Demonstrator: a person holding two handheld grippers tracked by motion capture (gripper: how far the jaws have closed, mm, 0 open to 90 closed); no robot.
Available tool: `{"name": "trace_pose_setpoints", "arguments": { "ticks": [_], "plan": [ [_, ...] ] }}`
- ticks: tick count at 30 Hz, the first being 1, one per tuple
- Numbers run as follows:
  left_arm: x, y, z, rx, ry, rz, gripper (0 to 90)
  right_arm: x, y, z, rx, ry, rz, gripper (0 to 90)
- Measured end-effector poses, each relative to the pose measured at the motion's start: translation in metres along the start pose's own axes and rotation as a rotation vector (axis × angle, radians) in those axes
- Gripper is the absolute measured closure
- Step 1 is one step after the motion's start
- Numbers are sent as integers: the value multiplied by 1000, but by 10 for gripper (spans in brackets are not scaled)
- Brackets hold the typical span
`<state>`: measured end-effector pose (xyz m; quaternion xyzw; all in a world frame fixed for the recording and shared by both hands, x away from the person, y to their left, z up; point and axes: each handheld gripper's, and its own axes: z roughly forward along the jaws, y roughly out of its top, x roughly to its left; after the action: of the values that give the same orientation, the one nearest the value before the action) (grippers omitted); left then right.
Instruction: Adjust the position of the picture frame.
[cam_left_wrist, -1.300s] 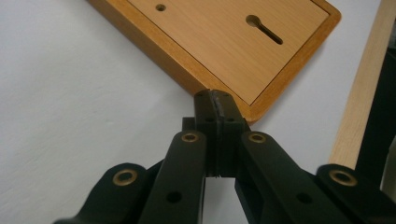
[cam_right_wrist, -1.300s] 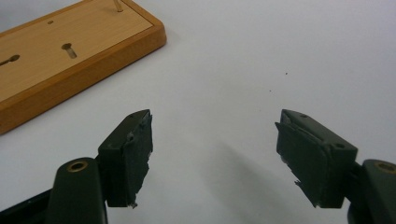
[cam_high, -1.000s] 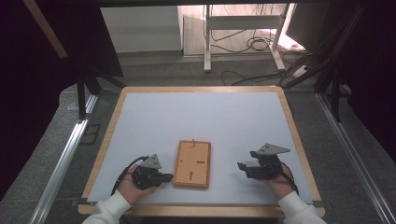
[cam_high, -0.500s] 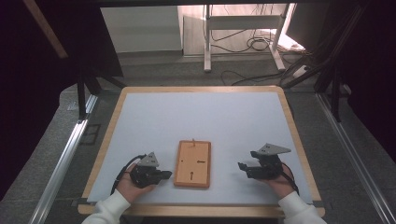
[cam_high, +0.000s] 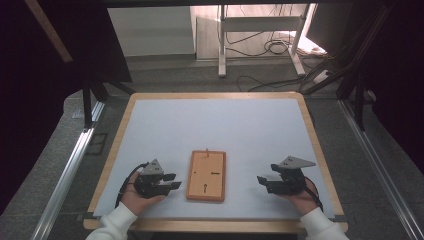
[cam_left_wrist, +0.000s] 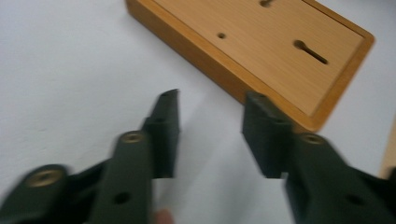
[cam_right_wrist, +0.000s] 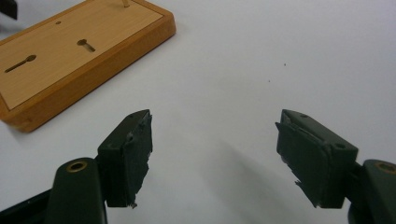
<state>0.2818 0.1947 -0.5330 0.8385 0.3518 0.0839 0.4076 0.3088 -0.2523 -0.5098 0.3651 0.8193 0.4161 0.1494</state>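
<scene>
Left gripper (cam_high: 172, 181): jaws apart, having just been opening, nothing between them; it rests on the table just left of the board.
Right gripper (cam_high: 261, 181): jaws spread wide, empty, to the right of the board, apart from it.
Wooden board (cam_high: 206, 175): flat between the two grippers near the table's near edge, with keyhole slots and a small peg at its far end.
Table (cam_high: 210, 120): pale surface, wooden rim.

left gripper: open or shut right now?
Open. The left gripper has just been opening: its jaws stand apart over bare table, nothing between them.
</scene>
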Motion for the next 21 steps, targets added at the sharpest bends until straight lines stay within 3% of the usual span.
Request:
{"name": "trace_pose_setpoints", "arguments": {
  "ticks": [2, 6, 9, 16, 21],
  "plan": [
    [2, 0, 0, -6, 21, -20, 444, 0, -3, -4, 3, -4, 0, 269],
    [4, 1, -1, -23, 32, -35, 372, 0, -7, -9, -7, -9, 5, 269],
    [5, 5, 2, -15, 13, -42, 359, 3, -6, -6, -2, 2, -3, 268],
    [11, 21, 4, -45, 16, -18, 358, 8, -7, -3, 14, 7, -19, 261],
    [14, 27, 4, -67, 2, -23, 314, 7, -9, -5, 6, 7, -10, 261]
  ]
}}
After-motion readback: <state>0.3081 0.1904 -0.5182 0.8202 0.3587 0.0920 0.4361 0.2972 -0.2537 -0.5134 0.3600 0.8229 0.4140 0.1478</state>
